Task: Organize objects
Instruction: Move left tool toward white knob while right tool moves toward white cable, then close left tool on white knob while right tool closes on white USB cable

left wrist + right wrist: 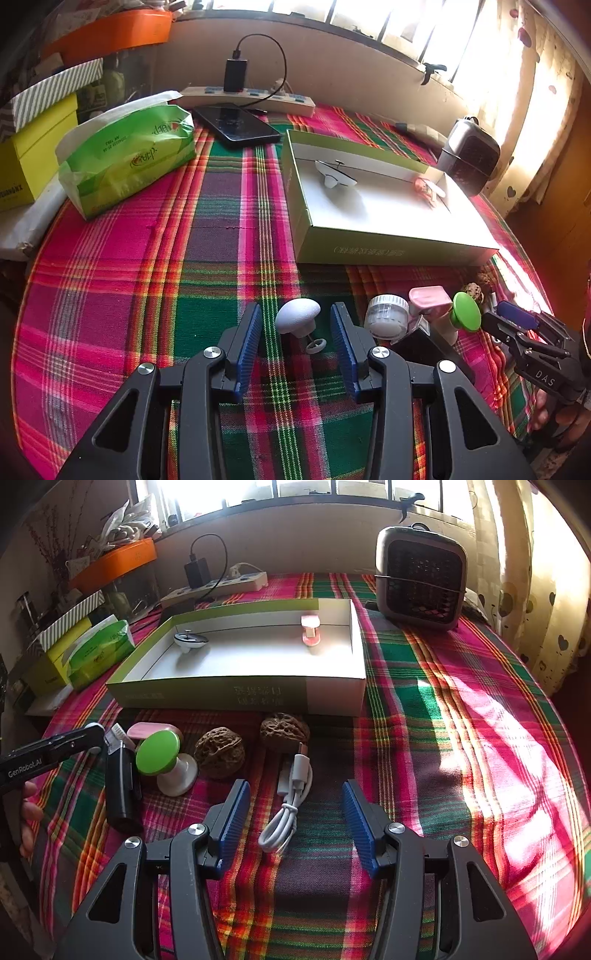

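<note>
My left gripper [295,314] is open, its jaws on either side of a white mushroom-shaped hook [298,316] lying on the plaid cloth. My right gripper [293,794] is open around a coiled white USB cable [290,805]. A shallow green-and-white box [388,251] [243,696] holds a white hook [334,173] [190,640] and a pink hook [428,188] [310,631]. Loose items lie near the box: a green-capped hook [466,312] [157,753], a pink piece [430,299] [142,731], a white jar [386,315], a black device [122,786] and two walnuts [219,753].
A tissue pack [129,155], a phone [236,125] and a power strip with charger [251,98] lie at the back left. Stacked boxes [33,147] stand at the left edge. A small dark heater [421,578] stands at the back right by the curtain.
</note>
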